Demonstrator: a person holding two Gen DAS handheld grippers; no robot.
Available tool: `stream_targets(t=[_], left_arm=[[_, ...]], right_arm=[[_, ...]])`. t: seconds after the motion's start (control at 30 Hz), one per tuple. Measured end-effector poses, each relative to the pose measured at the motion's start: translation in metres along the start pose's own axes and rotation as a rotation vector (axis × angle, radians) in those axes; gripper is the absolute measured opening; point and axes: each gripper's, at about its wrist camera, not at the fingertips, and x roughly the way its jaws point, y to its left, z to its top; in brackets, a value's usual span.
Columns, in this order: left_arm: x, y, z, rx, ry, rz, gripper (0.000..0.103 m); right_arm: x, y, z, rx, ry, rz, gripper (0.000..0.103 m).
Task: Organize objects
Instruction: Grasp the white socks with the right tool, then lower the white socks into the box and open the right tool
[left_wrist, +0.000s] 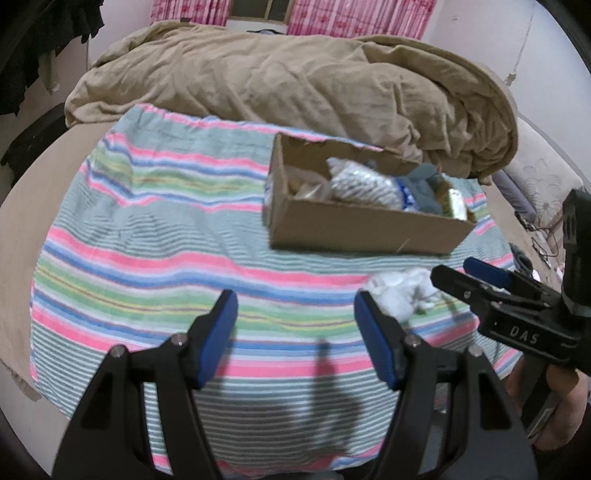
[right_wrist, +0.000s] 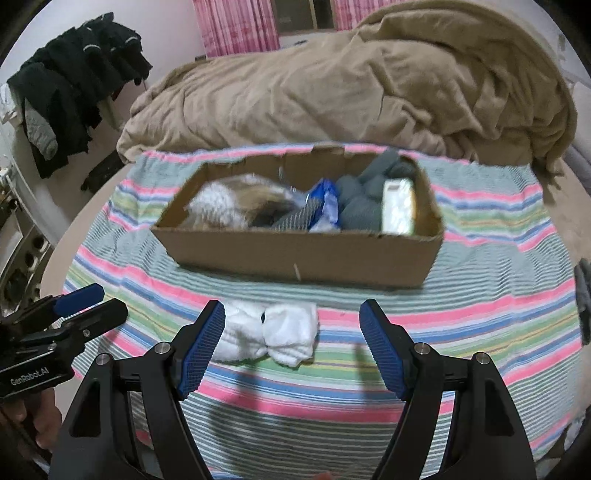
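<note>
A white bundled cloth (right_wrist: 271, 334) lies on the striped sheet (right_wrist: 480, 314) in front of an open cardboard box (right_wrist: 303, 258). The box holds grey cloth (right_wrist: 360, 201), a blue-and-white packet (right_wrist: 325, 206), a furry white-brown item (right_wrist: 229, 201) and a pale flat pack (right_wrist: 398, 205). My right gripper (right_wrist: 291, 332) is open and empty, just short of the white cloth, which sits by its left finger. My left gripper (left_wrist: 295, 321) is open and empty over the sheet; the white cloth (left_wrist: 400, 291) is beyond its right finger. The box also shows in the left wrist view (left_wrist: 362, 229).
A rumpled tan blanket (right_wrist: 351, 92) lies piled behind the box. Dark clothes (right_wrist: 74, 85) hang at the left. The right gripper's body shows at the right in the left wrist view (left_wrist: 476, 286). The left gripper shows at the left in the right wrist view (right_wrist: 86, 310). The bed edge curves around the sheet.
</note>
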Motion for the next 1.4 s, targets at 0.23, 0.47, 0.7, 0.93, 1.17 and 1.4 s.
stream_targets(t=[0.23,0.47,0.7,0.93,1.17,1.4], left_arm=[[0.014,0.010,-0.004,-0.007,0.023,0.011,0.067],[0.023,0.020,-0.007,-0.017,0.042,0.021,0.067],[0.019,0.018,-0.006,-0.015,0.039,0.017,0.067],[0.003,0.004,0.006,0.006,0.002,0.006,0.067],[0.000,-0.008,0.020,0.028,-0.011,-0.007,0.067],[0.003,-0.017,0.040,0.050,-0.031,-0.007,0.069]], right_arm=[[0.030,0.006,-0.009,0.010,0.057,0.025,0.078],[0.047,0.014,-0.014,0.015,0.084,0.091,0.062],[0.036,0.020,-0.013,-0.013,0.063,0.124,0.040],[0.003,0.009,0.002,-0.012,-0.009,0.105,0.039],[-0.023,-0.003,0.022,-0.014,-0.083,0.077,0.039],[-0.024,-0.016,0.048,-0.011,-0.126,0.055,0.039]])
